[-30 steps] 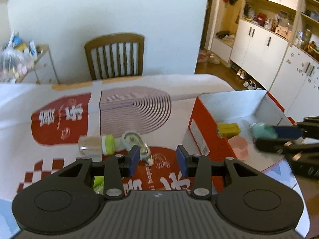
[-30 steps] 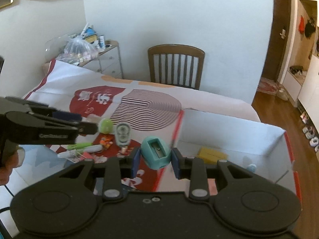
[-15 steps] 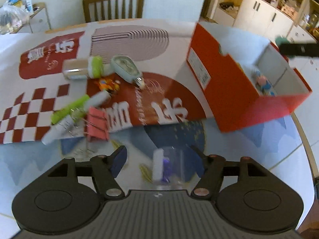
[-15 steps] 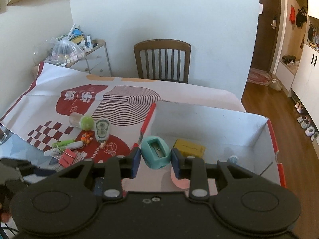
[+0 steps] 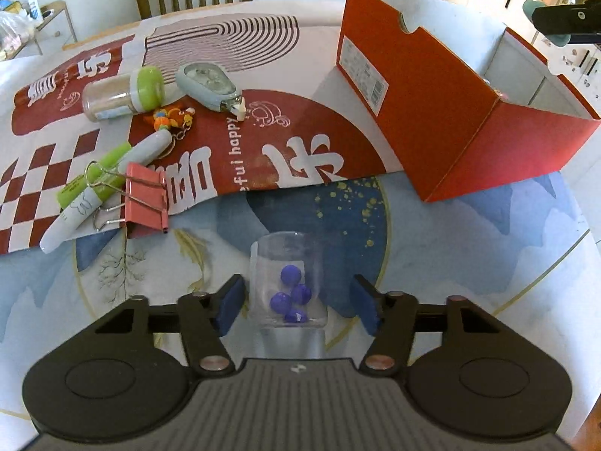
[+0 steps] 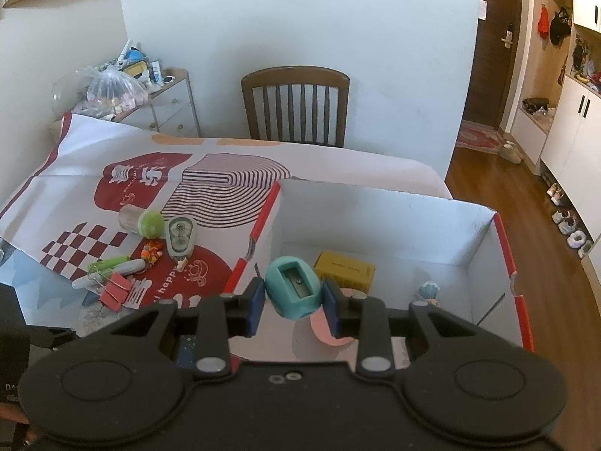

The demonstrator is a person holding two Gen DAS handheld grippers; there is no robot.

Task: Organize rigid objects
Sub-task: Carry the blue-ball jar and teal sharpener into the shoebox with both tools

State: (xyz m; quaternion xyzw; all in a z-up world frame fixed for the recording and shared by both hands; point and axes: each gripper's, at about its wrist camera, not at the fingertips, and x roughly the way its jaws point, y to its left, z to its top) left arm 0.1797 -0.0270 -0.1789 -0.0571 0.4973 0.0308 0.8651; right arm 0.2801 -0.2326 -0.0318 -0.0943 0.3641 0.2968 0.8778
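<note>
I count one clear jar [image 5: 287, 282] with four purple balls [image 5: 290, 273] inside. On the table [image 5: 469, 248] lie one green-capped bottle [image 5: 124, 92], one correction tape [image 5: 210, 86], one orange keychain [image 5: 171, 118], two pens [image 5: 94, 184] and one pink binder clip [image 5: 144, 197]. There is one red box [image 5: 443, 112]; in it I make out one yellow block [image 6: 345, 270], one pink cup [image 6: 323, 329] and what seems to be one small figurine [image 6: 428, 293]. One teal sharpener [image 6: 295, 291] and one chair [image 6: 295, 107].
</note>
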